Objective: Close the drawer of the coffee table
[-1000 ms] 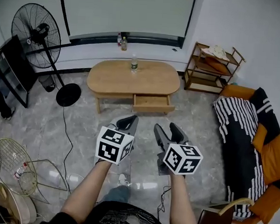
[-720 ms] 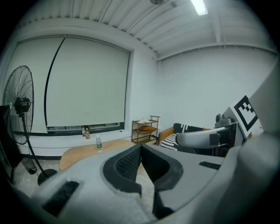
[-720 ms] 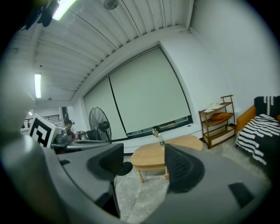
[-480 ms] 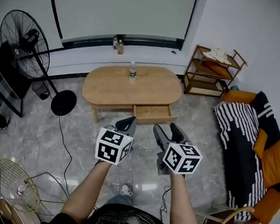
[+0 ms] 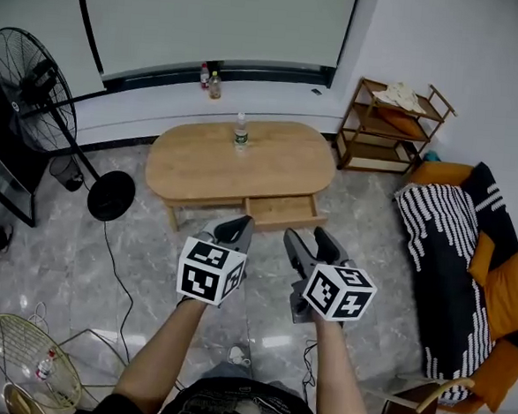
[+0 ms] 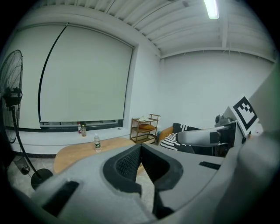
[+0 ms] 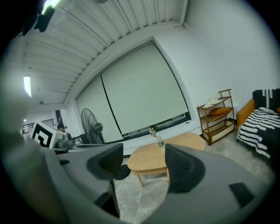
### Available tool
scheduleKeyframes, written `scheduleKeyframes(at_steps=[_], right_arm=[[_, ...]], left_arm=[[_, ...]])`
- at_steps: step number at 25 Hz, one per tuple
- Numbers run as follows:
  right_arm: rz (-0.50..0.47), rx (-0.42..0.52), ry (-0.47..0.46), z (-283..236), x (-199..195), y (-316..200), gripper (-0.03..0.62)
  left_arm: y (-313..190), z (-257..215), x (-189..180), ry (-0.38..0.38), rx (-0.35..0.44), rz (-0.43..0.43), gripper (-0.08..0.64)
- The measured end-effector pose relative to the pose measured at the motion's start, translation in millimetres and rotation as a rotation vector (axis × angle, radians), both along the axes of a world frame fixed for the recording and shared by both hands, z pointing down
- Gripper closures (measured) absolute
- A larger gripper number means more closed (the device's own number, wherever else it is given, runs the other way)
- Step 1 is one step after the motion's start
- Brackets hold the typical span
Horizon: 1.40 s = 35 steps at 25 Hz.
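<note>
The oval wooden coffee table (image 5: 241,161) stands ahead of me with a water bottle (image 5: 240,131) on top. Its drawer (image 5: 284,211) is pulled out from the front, toward me. Both grippers hover side by side over the floor, short of the drawer and touching nothing. My left gripper (image 5: 233,233) has its pads pressed together, as the left gripper view (image 6: 141,151) shows, with the table (image 6: 78,153) beyond. My right gripper (image 5: 314,247) stands open with only air between its pads (image 7: 144,164); the table (image 7: 188,139) lies beyond them.
A standing fan (image 5: 29,79) and its cable are at the left, a wire fan guard (image 5: 32,358) on the floor lower left. A wooden shelf (image 5: 390,127) stands back right. A sofa with a striped blanket (image 5: 450,250) runs along the right. Two bottles (image 5: 209,81) sit on the sill.
Both grippers and my head have moved toward the coffee table, which now looks larger and nearer. The drawer stays pulled out. The left jaws stay closed.
</note>
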State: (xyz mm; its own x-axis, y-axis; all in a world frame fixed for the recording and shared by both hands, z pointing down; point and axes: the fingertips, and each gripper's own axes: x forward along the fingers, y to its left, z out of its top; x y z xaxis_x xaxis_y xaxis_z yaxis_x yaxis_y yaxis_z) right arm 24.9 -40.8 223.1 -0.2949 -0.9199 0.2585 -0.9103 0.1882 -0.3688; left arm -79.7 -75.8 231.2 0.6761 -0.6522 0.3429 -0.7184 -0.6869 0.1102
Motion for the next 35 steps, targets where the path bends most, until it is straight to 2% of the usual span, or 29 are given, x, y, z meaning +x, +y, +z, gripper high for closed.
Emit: scheduleKeyframes(at_steps=[9,15,22,30,35], right_arm=[[0.016,-0.01,-0.006,11.2,0.4,-17.6,0.302],[0.023,-0.016,-0.055,27.2,9.2,-36.8,0.301],[0.044,-0.05,-0.113,72.2,31.4,-73.1,0.298],[0.04,-0.118,-0.136,133.6,59.1,-120.3,0.298],[0.034,-0.151,-0.134,173.7,63.5,-140.0,0.296]], left_arm=[[-18.8,4.5,3.0,-0.004,0.011,0.016,0.552],[-35.4,14.2,12.0,-0.013,0.022,0.021,0.552],[-70.8,52.5,35.1,-0.003,0.007,0.023,0.551],[-121.4,101.5,51.6,0.018,-0.023,-0.032,0.551],[-141.6,133.0,57.9,0.018,-0.038,-0.046,0.551]])
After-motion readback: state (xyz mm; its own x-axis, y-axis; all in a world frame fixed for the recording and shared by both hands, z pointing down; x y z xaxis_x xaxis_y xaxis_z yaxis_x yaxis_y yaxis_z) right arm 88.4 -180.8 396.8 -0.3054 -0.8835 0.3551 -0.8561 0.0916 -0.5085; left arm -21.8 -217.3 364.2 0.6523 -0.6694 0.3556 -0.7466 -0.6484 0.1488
